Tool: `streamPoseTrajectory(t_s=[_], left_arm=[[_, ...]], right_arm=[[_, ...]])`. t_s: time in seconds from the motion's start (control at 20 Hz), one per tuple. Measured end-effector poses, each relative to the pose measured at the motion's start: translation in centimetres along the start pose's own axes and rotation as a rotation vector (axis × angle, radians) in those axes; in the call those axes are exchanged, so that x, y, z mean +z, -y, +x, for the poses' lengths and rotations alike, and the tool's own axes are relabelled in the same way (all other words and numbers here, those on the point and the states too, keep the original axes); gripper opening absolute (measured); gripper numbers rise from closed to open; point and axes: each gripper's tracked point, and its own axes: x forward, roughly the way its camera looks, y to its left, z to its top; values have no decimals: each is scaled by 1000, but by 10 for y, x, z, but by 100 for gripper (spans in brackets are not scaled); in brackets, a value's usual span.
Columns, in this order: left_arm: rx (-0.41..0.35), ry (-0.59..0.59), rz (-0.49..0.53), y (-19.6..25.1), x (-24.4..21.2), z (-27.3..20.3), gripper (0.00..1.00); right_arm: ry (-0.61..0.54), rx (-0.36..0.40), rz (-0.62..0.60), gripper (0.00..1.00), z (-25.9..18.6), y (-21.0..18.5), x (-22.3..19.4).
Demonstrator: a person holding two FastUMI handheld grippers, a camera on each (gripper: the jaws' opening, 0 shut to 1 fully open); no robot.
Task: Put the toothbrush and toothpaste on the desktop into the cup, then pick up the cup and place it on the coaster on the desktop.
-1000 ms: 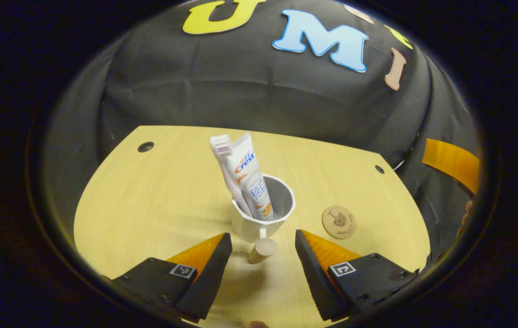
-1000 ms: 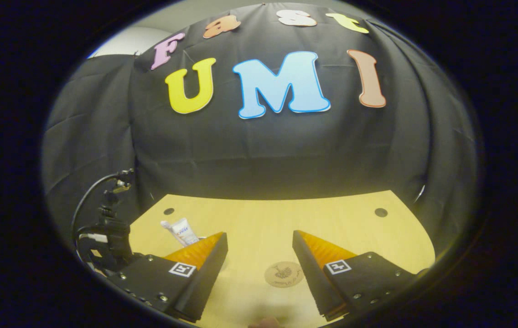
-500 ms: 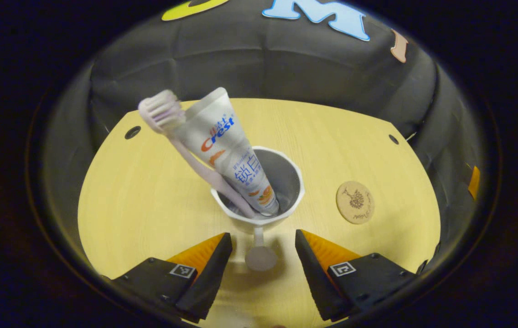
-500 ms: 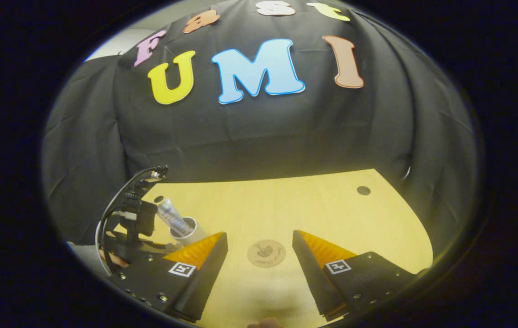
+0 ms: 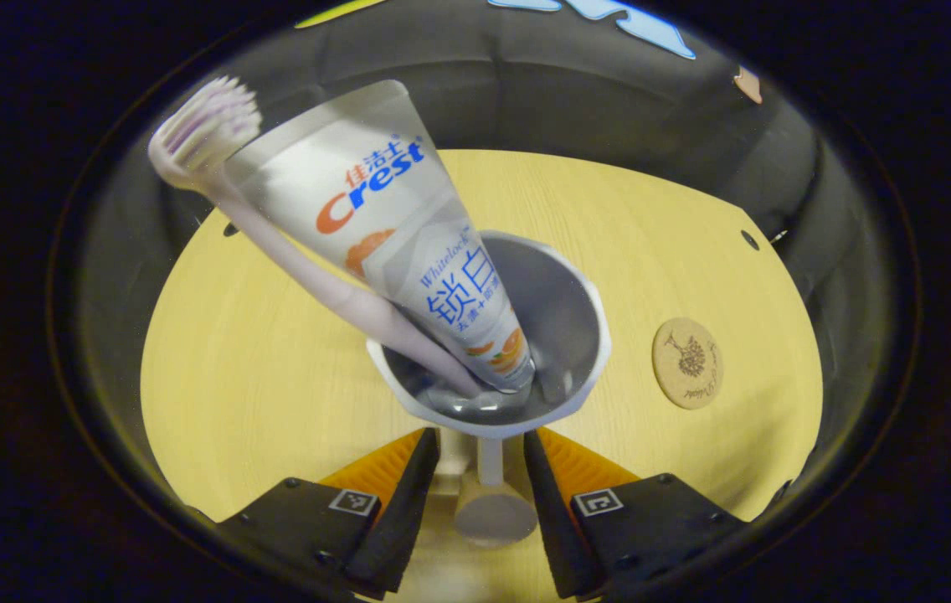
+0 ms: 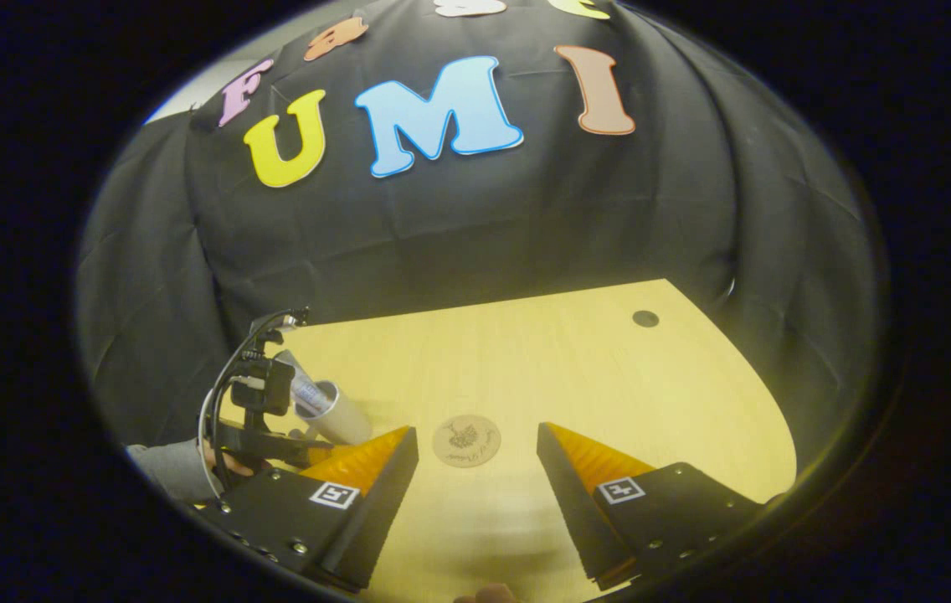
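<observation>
Materials and finishes

Pale wood-grain desktop [image 5: 258,394], matt; smooth glossy white cup [image 5: 588,301]; glossy plastic toothpaste tube [image 5: 375,209]; smooth plastic toothbrush [image 5: 275,251]; matt cork-like coaster [image 5: 687,363]; black cloth wall [image 6: 459,226].

One cup [image 5: 584,335] stands on the one counter [image 5: 258,385], with one toothbrush [image 5: 275,243] and one toothpaste tube [image 5: 392,226] in it. One round coaster [image 5: 687,363] lies beside it. Two small dark holes [image 5: 749,240] mark the counter's far corners. Two hand-held grippers are about: the left hand-held gripper [image 5: 481,469] and the right hand-held gripper [image 6: 475,494], each with two fingers.
</observation>
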Motion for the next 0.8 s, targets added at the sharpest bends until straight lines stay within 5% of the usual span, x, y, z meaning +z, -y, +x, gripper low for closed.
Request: streamPoseTrajectory(t_s=[0.3, 0.4, 0.55, 0.65, 0.75, 0.8], left_arm=[[5, 4, -21, 1, -3, 6, 54], [15, 11, -12, 1, -1, 7, 34], [28, 11, 4, -2, 2, 5, 36], [31, 14, 10, -2, 3, 6, 29], [32, 16, 12, 1, 3, 5, 40], [31, 19, 14, 2, 4, 4, 34]], right_arm=[[-25, -2, 1, 88, 1, 3, -9], [-26, 3, 2, 88, 2, 2, -9], [-24, 7, 4, 88, 1, 1, -7], [-24, 5, 2, 88, 1, 3, -7], [-21, 2, 1, 88, 0, 5, -7], [-21, -1, 1, 88, 0, 7, -7]])
